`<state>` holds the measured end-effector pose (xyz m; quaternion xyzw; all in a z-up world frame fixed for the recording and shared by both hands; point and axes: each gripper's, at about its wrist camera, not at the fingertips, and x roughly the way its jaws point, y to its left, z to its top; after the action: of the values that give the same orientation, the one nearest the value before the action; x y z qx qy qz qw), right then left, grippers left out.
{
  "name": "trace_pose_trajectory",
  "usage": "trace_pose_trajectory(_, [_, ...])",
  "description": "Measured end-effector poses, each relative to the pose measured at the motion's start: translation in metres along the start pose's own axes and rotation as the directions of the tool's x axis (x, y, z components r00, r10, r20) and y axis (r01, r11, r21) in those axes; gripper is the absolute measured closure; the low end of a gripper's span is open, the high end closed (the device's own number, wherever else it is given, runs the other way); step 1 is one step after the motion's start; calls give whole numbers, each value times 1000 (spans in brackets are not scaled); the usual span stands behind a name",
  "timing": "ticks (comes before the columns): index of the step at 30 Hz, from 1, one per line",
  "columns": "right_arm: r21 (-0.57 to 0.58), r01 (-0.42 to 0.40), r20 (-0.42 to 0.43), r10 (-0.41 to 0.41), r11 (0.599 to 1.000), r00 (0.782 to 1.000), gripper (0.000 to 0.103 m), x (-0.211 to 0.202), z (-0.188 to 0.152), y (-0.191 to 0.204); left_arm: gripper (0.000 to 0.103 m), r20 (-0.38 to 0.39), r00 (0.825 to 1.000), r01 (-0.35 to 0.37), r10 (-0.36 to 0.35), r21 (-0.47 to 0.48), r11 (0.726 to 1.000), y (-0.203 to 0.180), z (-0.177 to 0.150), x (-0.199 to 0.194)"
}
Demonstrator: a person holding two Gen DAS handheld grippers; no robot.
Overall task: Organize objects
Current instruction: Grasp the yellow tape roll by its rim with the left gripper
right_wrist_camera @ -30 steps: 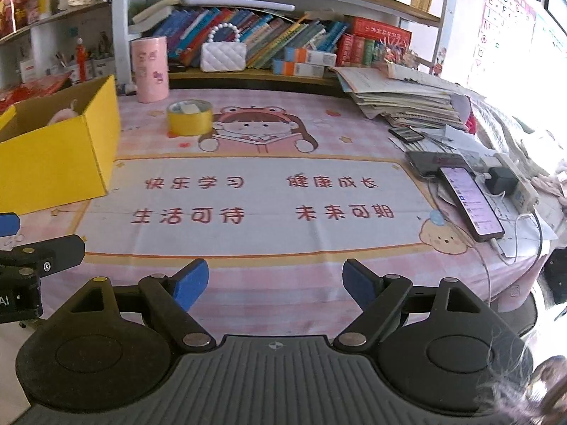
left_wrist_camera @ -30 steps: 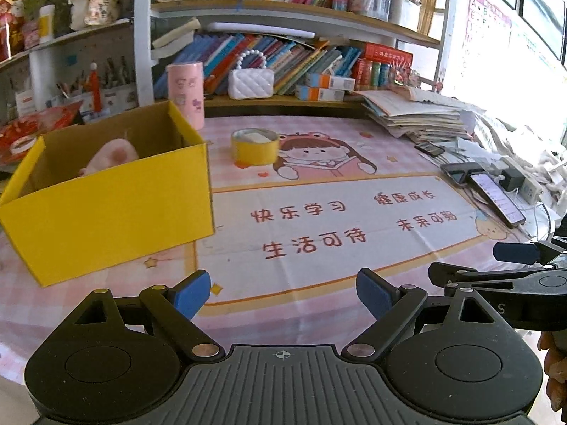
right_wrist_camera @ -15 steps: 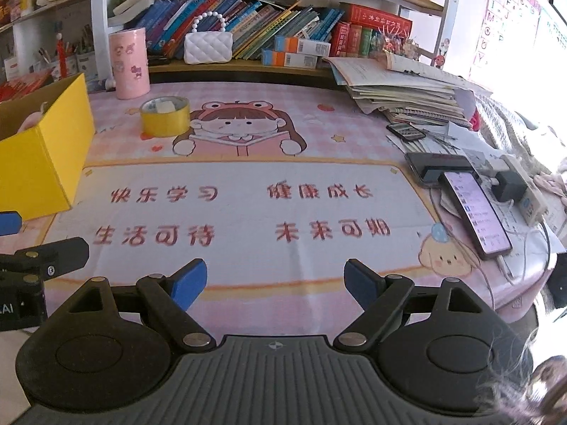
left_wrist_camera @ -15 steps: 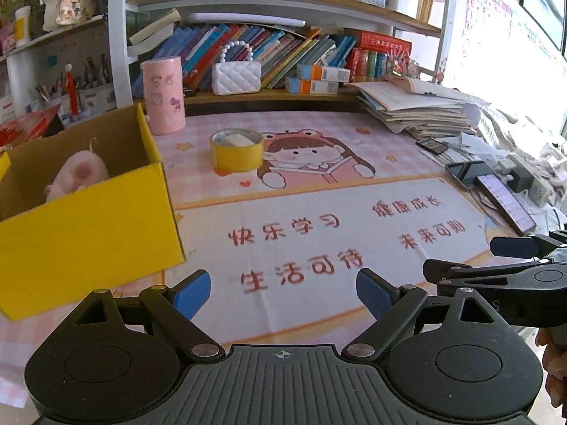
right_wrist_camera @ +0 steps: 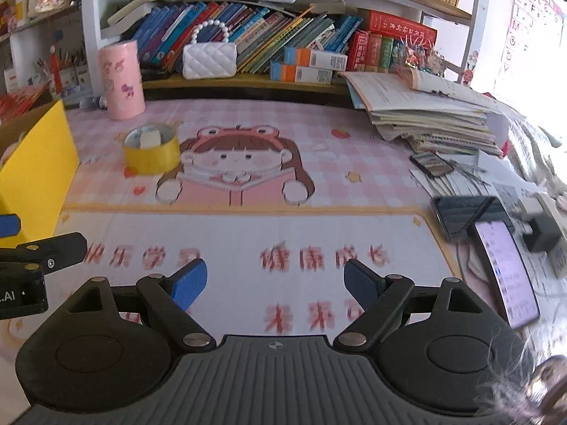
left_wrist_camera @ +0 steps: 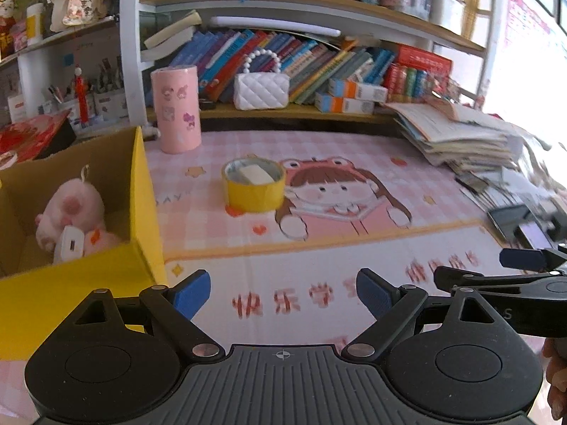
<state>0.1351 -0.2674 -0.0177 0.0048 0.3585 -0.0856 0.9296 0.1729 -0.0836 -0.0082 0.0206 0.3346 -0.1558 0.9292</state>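
Observation:
A yellow tape roll (left_wrist_camera: 253, 190) with a white block inside it stands on the pink desk mat, ahead of both grippers; it also shows in the right wrist view (right_wrist_camera: 151, 154). An open yellow cardboard box (left_wrist_camera: 141, 212) at the left holds a pink plush pig (left_wrist_camera: 72, 210) and a small white charger (left_wrist_camera: 69, 247). My left gripper (left_wrist_camera: 283, 295) is open and empty, above the mat, right of the box. My right gripper (right_wrist_camera: 274, 283) is open and empty, above the mat's printed text.
A pink cylinder (left_wrist_camera: 176, 108) and a white quilted handbag (left_wrist_camera: 261, 88) stand at the back by the bookshelf. A pile of papers (right_wrist_camera: 425, 113) lies at the right. Phones (right_wrist_camera: 503, 272) and chargers lie along the right edge.
Both grippers have moved forward toward the tape roll and the shelf. The box has slid left in the left wrist view, and its inside now shows the charger.

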Motion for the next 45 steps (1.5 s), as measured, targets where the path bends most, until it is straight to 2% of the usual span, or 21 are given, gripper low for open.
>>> trace_pose_trajectory(9, [-1, -47, 31, 47, 999, 998, 19, 37, 41, -23, 12, -10, 995, -101, 101, -47, 994, -12, 32, 49])
trace_pose_trajectory(17, [-5, -103, 20, 103, 995, 994, 16, 69, 64, -35, 12, -43, 983, -180, 177, -109, 978, -9, 63, 114])
trace_pose_trajectory(22, [-24, -127, 5, 127, 992, 992, 15, 83, 70, -40, 12, -74, 966, -254, 247, -106, 961, -5, 71, 159])
trace_pose_trajectory(26, [-32, -133, -10, 133, 991, 991, 14, 89, 69, -48, 12, -86, 957, -286, 278, -106, 952, -2, 77, 184])
trace_pose_trajectory(31, [-17, -131, -40, 130, 991, 991, 14, 94, 63, -60, 12, -101, 956, -283, 274, -91, 955, -2, 84, 209])
trace_pose_trajectory(36, [-5, -116, -48, 116, 993, 992, 14, 95, 60, -69, 15, -91, 962, -263, 257, -62, 963, -5, 86, 215])
trace_pose_trajectory(41, [12, -113, -56, 113, 994, 992, 14, 99, 60, -71, 16, -62, 985, -163, 164, 12, 986, -23, 80, 190])
trace_pose_trajectory(45, [9, -131, -54, 131, 991, 990, 14, 102, 62, -66, 16, -42, 994, -105, 106, 8, 994, -30, 78, 166])
